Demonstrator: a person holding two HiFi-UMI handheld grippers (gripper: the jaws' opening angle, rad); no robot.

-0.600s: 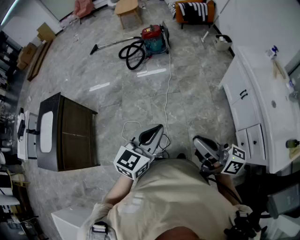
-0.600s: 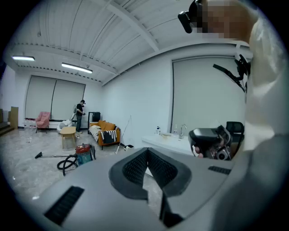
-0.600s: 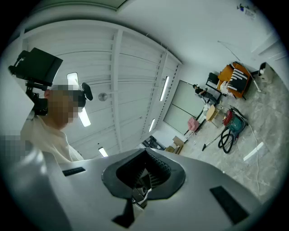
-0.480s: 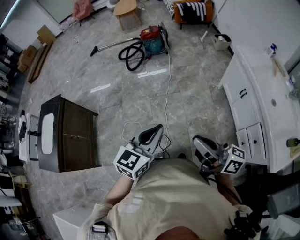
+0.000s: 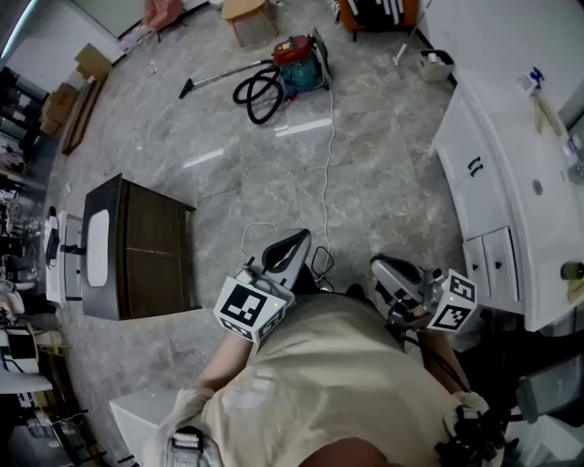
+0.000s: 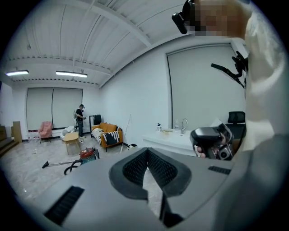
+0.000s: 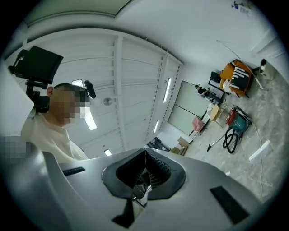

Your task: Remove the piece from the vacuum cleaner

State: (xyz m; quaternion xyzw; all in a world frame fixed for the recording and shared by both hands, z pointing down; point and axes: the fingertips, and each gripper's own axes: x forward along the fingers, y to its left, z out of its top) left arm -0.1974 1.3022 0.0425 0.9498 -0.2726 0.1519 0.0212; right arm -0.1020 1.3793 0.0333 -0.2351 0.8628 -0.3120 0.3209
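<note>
Grey marble floor tiles (image 5: 383, 182) run the length of a large bright room. The vacuum cleaner (image 5: 297, 64) sits at the far end, well apart from the person and near a low wooden table (image 5: 247, 11).

It is a small canister with a red top and a teal body. A black hose (image 5: 258, 97) lies coiled just beside it, and a slim metal wand (image 5: 228, 75) stretches away to a dark floor nozzle (image 5: 187, 89). A white cord (image 5: 329, 155) trails from the machine back across the tiles toward the person.

From this distance it is unclear which piece comes off. The wand is probably stiff and light, with a smooth, slippery surface, so a hold close to its joint would likely steer it best. The hose would probably flex and sag, and the canister may roll or slide when pulled, so one gripper might have to brace the body.

The left gripper (image 6: 147, 152) and the right gripper (image 7: 144, 152) are held close to the person's torso. Each has its jaws pressed together with nothing between them.
</note>
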